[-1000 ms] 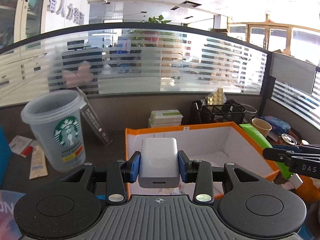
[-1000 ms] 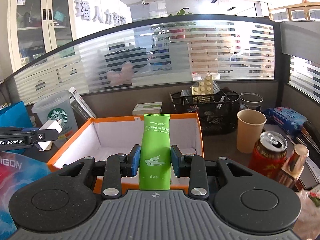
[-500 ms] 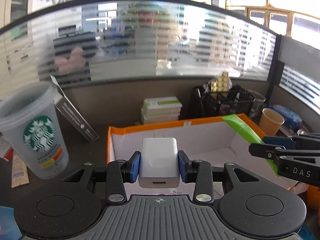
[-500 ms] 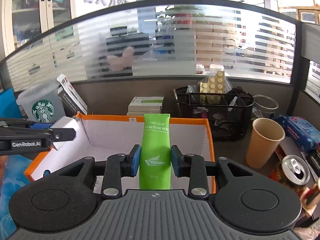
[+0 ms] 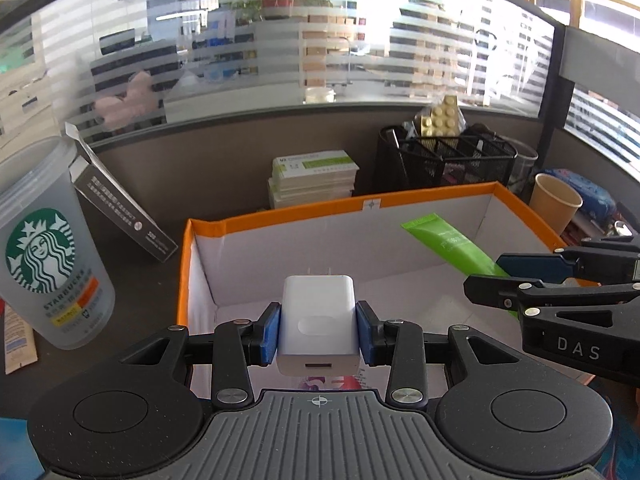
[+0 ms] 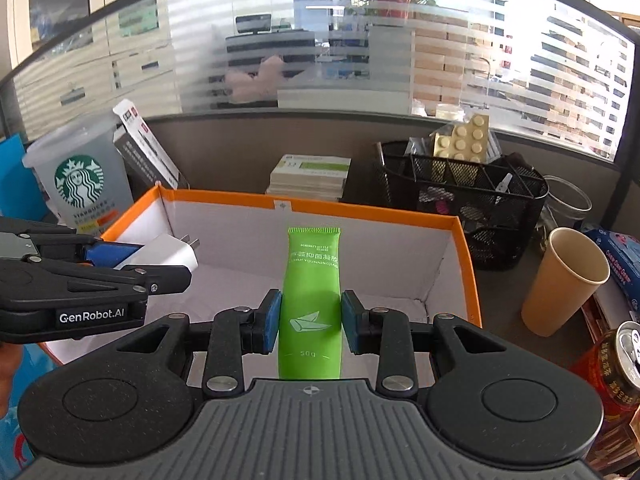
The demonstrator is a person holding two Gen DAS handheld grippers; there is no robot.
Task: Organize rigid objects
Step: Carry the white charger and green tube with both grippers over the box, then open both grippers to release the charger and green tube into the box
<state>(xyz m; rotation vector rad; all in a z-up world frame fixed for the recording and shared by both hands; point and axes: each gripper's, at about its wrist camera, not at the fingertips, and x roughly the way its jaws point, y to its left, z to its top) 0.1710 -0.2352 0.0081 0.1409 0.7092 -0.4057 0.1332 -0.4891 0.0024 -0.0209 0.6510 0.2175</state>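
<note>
My left gripper (image 5: 318, 330) is shut on a white USB charger (image 5: 318, 326), prongs pointing forward, held over the near left part of the open orange-rimmed box (image 5: 280, 216). My right gripper (image 6: 310, 322) is shut on a green tube (image 6: 312, 296), which points into the same box (image 6: 360, 210) over its white inside. In the left wrist view the tube (image 5: 452, 246) and the right gripper (image 5: 516, 276) come in from the right. In the right wrist view the charger (image 6: 168, 254) and the left gripper (image 6: 132, 264) show at the left edge.
A Starbucks cup (image 5: 48, 264) and a leaning dark carton (image 5: 120, 200) stand left of the box. Behind it are stacked green-white boxes (image 5: 314, 178) and a black mesh organiser (image 5: 448, 160). A paper cup (image 6: 564, 280), a red can (image 6: 612, 364) and a blue pack stand to the right.
Both grippers have moved forward and down toward the box, still holding the charger and the tube. The box now fills more of both views.
</note>
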